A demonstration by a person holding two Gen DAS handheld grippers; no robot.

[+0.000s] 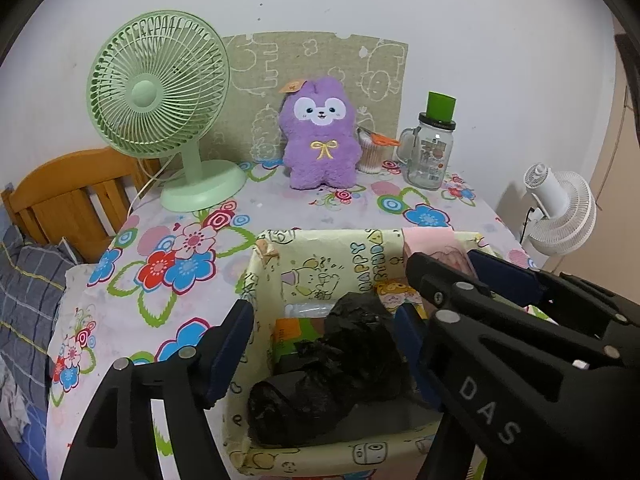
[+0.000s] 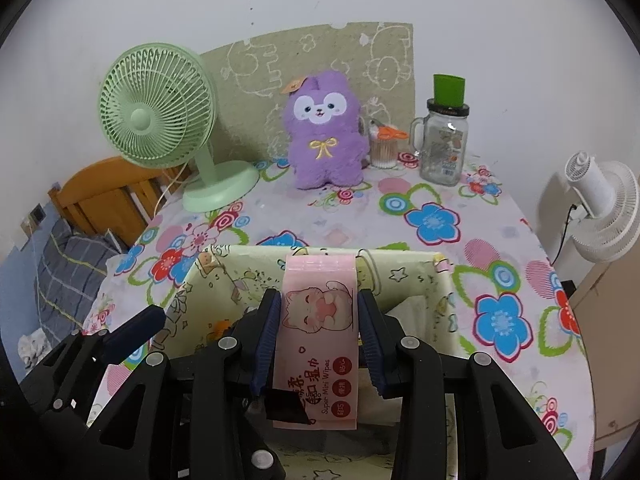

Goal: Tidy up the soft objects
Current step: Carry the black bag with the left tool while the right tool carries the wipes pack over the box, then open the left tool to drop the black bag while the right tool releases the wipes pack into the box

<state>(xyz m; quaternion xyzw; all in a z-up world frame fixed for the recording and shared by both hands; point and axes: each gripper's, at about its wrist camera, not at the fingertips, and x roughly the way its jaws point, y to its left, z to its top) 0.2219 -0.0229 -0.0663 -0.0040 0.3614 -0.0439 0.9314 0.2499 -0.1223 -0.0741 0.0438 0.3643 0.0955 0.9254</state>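
Right gripper [image 2: 320, 340] fingers clamp the pink wipes pack [image 2: 320, 320] over the box [image 2: 400, 258], hiding its floor. Left gripper [image 1: 324, 340] fingers spread, released, around the black bag [image 1: 320, 376] inside.

A crumpled black bag [image 1: 320, 364] is seen lying in the patterned box [image 1: 256, 276], between the parted pads of the left gripper [image 1: 320, 352]; at twelve o'clock a purple plush [image 1: 318, 140] is stood.
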